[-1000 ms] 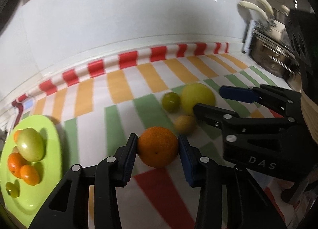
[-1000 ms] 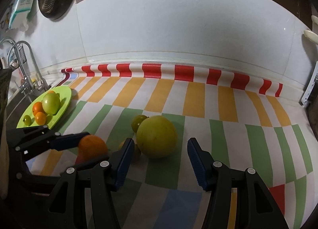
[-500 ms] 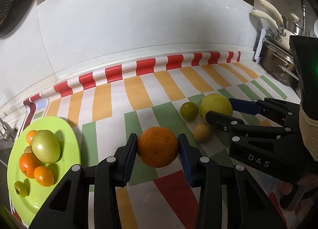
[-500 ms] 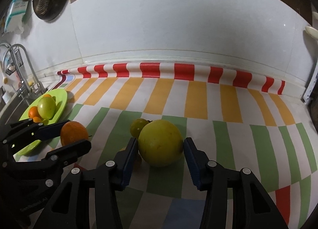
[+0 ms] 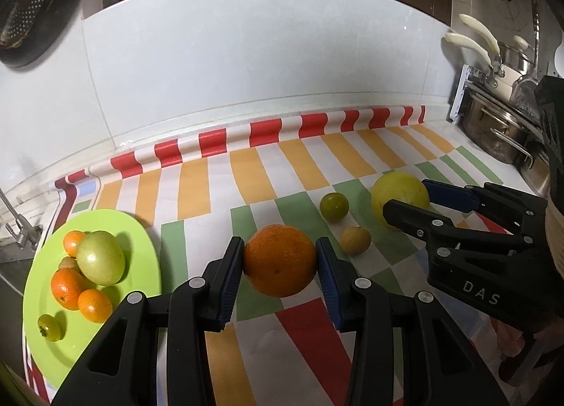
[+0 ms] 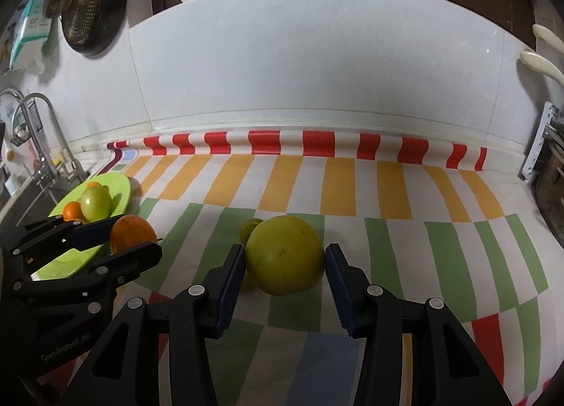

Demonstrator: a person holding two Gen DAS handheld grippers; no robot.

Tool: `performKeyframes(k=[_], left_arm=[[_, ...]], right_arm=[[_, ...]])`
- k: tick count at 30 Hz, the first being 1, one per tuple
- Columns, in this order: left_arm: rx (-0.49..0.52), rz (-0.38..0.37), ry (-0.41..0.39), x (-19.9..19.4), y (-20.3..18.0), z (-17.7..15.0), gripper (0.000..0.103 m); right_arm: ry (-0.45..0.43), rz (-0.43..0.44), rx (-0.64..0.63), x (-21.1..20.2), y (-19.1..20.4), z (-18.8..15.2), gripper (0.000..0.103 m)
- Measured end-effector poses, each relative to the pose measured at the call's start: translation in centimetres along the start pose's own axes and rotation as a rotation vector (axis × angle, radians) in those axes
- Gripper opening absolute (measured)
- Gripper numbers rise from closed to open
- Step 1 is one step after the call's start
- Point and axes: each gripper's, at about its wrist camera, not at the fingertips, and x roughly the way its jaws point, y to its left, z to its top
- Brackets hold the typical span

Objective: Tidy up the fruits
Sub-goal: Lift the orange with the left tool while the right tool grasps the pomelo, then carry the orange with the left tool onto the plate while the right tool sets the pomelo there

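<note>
1. White wall tiles back a worktop covered by a striped cloth (image 5: 292,173) of red, orange and green blocks.

2. Left wrist view: the left gripper (image 5: 280,261) is clamped on an orange (image 5: 279,259). Both blue pads press its sides, and the fruit sits clear above the cloth, over the middle of the worktop. It is round, with no long axis to name; its pitted end faces the camera.

3. Near the worktop's left edge, just beside the sink, lies a green plate (image 5: 141,247). It carries a green apple (image 5: 100,257), three small oranges (image 5: 67,288) and a small green fruit (image 5: 49,327).

4. On the cloth right of the held orange lie a small green fruit (image 5: 333,206) and a small yellow fruit (image 5: 355,240), near each other but apart.

5. Toward the right edge, the right gripper (image 5: 409,200) brackets a large yellow fruit (image 5: 398,191). Steel pots (image 5: 500,131) stand past the cloth's right end.

6. Right wrist view: the right gripper (image 6: 283,261) has its jaws drawn in, having just been closing on the large yellow fruit (image 6: 284,259). The left pad touches it. The right pad sits at its edge, and I cannot tell whether it presses. The fruit is nearly round, slightly wider than tall, in the middle of the worktop.

7. A small green fruit (image 6: 248,228) peeks out behind it, touching or just beside.

8. At left, the left gripper (image 6: 116,240) holds the orange (image 6: 132,234) in front of the green plate (image 6: 121,191).
</note>
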Motion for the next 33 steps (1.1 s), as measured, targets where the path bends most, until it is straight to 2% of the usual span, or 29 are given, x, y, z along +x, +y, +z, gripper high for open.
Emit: performKeyframes(k=[18,33], left_arm=[[-0.058,0.053,-0.075,-6.6,1.6,-1.3,0.041],[-0.121,0.132,-0.126,-12.7,5.9,-4.1,0.041]], right_arm=[[-0.07,0.026,-0.015,-5.6,3.3,0.0,0.048],[-0.114,0.093,-0.06,-9.1,9.7,-0.4,0.048]])
